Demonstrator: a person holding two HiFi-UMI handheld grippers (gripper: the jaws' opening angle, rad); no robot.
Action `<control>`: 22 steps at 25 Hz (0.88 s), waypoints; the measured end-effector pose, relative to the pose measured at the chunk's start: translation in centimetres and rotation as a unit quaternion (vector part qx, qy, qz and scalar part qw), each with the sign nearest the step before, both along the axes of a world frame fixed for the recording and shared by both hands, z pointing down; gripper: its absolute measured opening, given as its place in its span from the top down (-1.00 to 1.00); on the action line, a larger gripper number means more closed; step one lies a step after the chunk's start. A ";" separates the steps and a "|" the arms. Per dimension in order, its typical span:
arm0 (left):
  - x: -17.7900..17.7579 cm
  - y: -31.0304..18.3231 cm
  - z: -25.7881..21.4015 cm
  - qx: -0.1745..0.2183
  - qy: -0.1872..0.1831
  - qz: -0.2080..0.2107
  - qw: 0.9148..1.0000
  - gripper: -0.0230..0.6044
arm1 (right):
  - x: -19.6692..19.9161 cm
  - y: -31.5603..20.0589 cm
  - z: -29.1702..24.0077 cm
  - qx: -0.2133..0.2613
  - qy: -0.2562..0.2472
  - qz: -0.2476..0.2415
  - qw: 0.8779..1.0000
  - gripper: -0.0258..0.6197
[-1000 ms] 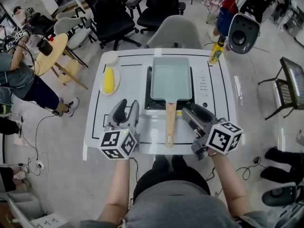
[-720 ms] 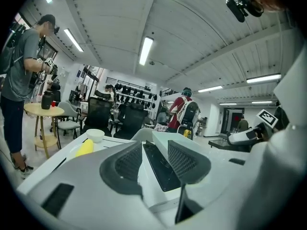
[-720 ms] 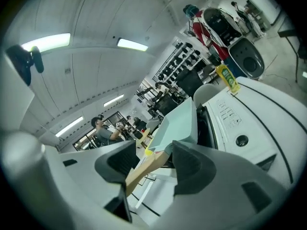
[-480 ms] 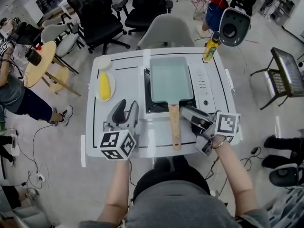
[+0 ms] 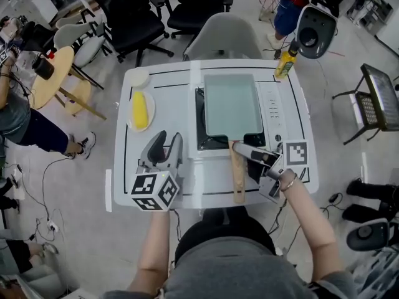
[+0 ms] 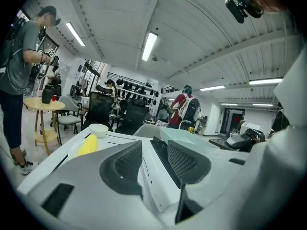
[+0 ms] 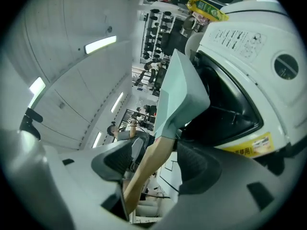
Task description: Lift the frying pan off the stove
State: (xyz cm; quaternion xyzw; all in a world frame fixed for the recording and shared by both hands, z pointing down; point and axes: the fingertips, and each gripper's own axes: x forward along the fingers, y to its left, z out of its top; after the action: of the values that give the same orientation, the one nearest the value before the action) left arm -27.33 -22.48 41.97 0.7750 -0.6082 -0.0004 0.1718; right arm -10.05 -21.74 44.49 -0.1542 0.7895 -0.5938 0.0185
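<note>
The right gripper [image 5: 243,151] lies turned on its side at the near right of the stove [image 5: 275,114], and its jaws stand apart with the wooden handle [image 5: 237,179] of the frying pan [image 5: 232,104] running between them. In the right gripper view the handle [image 7: 144,171] lies close against one jaw, while a gap shows between it and the other jaw, so the right gripper [image 7: 152,163] is around the handle but not closed on it. The pale green, rectangular frying pan [image 7: 180,95] sits just ahead of those jaws on the dark top of the stove [image 7: 249,47], with its handle pointing back past the gripper toward the person. Beyond the pan, at the far right corner from this gripper, stands a yellow bottle [image 5: 285,64]. The left gripper [image 5: 168,143] rests on the white table [image 5: 124,173] to the left of the handle, well apart from it, with its marker cube [image 5: 154,190] at the table's near edge. Its jaws are wide open and hold nothing. In the left gripper view [image 6: 152,159] only the white side of the stove shows between them. Ahead and to the left of this gripper a long yellow thing [image 5: 140,109] lies on a plate [image 5: 131,120], and a small white bowl [image 5: 138,78] sits just beyond it.
</note>
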 end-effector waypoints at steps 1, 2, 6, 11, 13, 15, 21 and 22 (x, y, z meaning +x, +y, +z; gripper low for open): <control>-0.1 0.0 0.2 -0.002 0.001 -0.001 1.000 0.43 | -0.3 0.0 0.1 -0.005 -0.004 -0.004 1.000 0.01; -0.2 0.0 0.3 -0.004 0.002 -0.002 1.000 0.43 | -0.6 -0.1 0.2 -0.010 -0.007 -0.008 1.000 0.02; -0.3 -0.1 0.7 -0.010 0.004 -0.004 1.000 0.43 | -1.4 -0.6 0.6 -0.022 -0.015 -0.021 0.999 0.06; -0.3 0.1 0.8 -0.017 0.002 -0.005 1.000 0.43 | -2.2 -1.1 1.1 -0.040 -0.023 -0.033 0.998 0.12; -0.2 0.3 0.9 -0.019 0.002 -0.004 1.000 0.43 | -2.3 -1.2 1.3 -0.044 -0.024 -0.038 0.998 0.14; 0.0 0.6 1.0 -0.023 0.003 -0.004 1.000 0.43 | -2.5 -1.3 1.4 -0.046 -0.027 -0.042 0.998 0.18; 0.5 1.6 1.0 -0.030 0.009 -0.003 1.000 0.43 | -3.0 -1.5 1.2 -0.040 -0.025 -0.049 0.998 0.32; 0.6 1.7 1.0 -0.030 0.009 -0.002 0.999 0.43 | -3.0 -1.5 1.3 -0.041 -0.025 -0.050 0.998 0.32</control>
State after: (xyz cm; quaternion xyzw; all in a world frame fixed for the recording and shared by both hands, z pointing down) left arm -26.73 -20.80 42.99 0.7680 -0.6082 0.0110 0.2004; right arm -13.07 -23.26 45.77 -0.1003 0.7707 -0.6293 0.0023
